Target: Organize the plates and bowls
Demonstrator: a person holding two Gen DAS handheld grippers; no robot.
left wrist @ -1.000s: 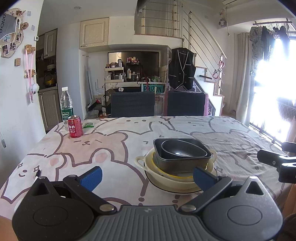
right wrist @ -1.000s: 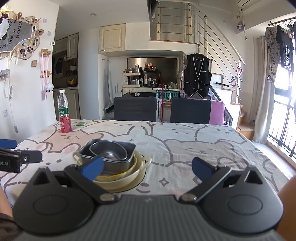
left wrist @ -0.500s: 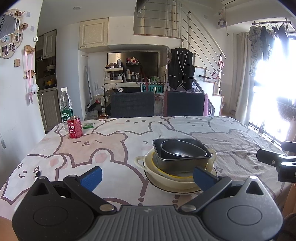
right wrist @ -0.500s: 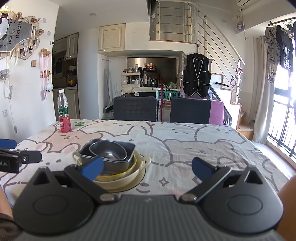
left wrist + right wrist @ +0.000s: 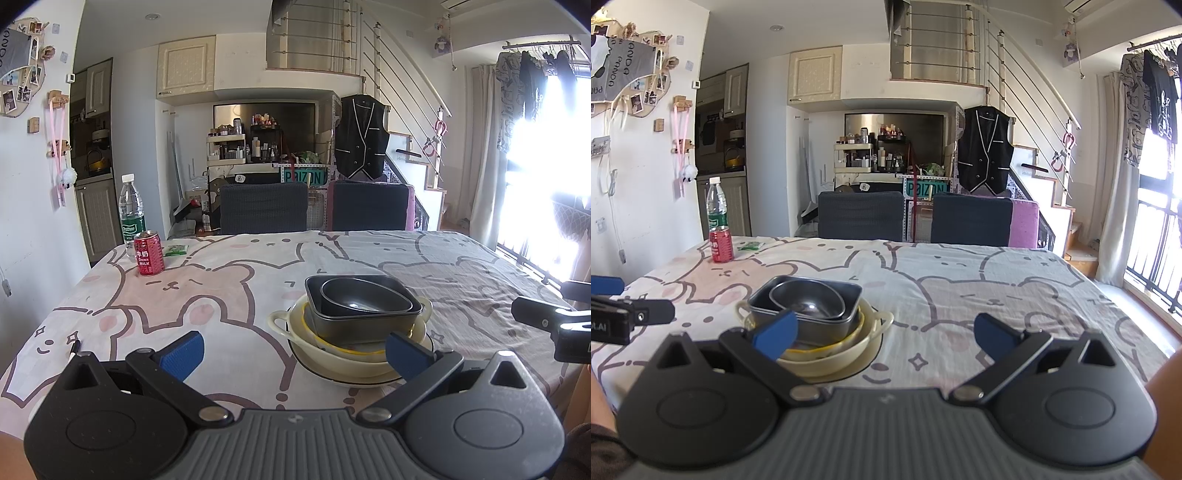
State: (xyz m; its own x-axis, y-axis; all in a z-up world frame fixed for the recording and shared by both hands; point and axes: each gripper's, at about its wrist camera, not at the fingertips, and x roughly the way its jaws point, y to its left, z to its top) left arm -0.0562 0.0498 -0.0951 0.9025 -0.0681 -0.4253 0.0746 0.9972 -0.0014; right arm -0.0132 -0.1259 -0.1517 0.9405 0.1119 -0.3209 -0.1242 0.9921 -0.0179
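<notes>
Over at the far left corner of the table a red milk can (image 5: 149, 253) stands upright, just in front of a clear water bottle (image 5: 131, 214) with a green label, and a small green packet (image 5: 176, 250) lies flat beside them. Underneath it all, the bear-print tablecloth (image 5: 207, 295). Behind the table, two dark chairs (image 5: 860, 215) sit side by side, and a black vest (image 5: 985, 153) hangs by the staircase railing (image 5: 1027, 74).

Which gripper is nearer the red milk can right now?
Left. The red milk can stands at the table's far left corner; the left gripper is on that side, well short of it. The right gripper is further right, beyond the stacked dishes.
</notes>
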